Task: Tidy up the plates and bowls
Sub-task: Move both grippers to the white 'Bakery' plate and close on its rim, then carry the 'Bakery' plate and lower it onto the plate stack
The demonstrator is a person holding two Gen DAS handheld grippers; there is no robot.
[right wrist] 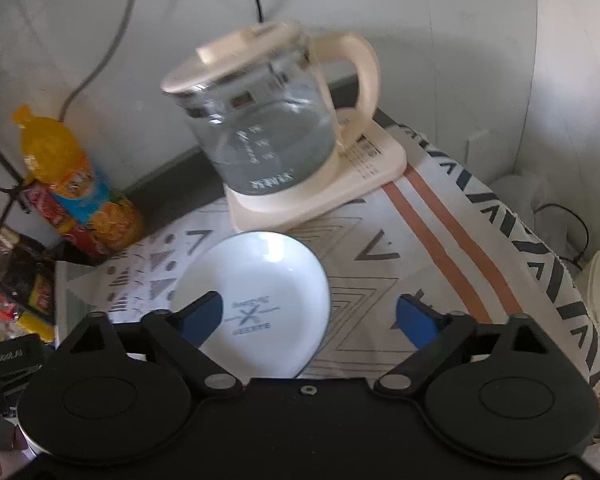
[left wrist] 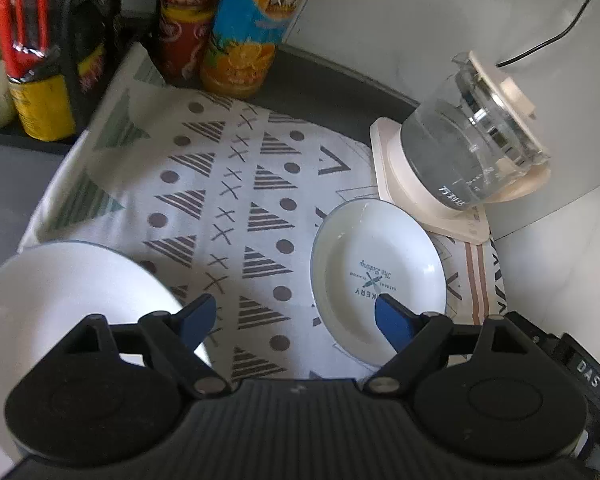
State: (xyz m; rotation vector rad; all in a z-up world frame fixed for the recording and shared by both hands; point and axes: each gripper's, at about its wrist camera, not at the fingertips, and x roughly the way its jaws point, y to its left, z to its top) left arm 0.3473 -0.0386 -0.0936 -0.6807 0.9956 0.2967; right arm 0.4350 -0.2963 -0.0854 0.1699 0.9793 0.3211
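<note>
A small white plate (left wrist: 376, 264) with blue printed lettering lies on the patterned cloth (left wrist: 228, 184), right of centre in the left wrist view. The same plate (right wrist: 260, 292) shows in the right wrist view, low and left of centre. A larger white plate (left wrist: 60, 300) sits at the lower left. My left gripper (left wrist: 296, 320) hangs open above the cloth between the two plates, its right fingertip over the small plate's near rim. My right gripper (right wrist: 310, 316) is open too, its left finger over the small plate. Neither holds anything.
A glass kettle (left wrist: 472, 136) on a cream base (left wrist: 404, 184) stands behind the small plate, seen as the kettle (right wrist: 268, 120) in the right view. An orange drink bottle (left wrist: 252, 24), a red bottle (left wrist: 184, 16) and sauce bottles (left wrist: 40, 60) line the back left.
</note>
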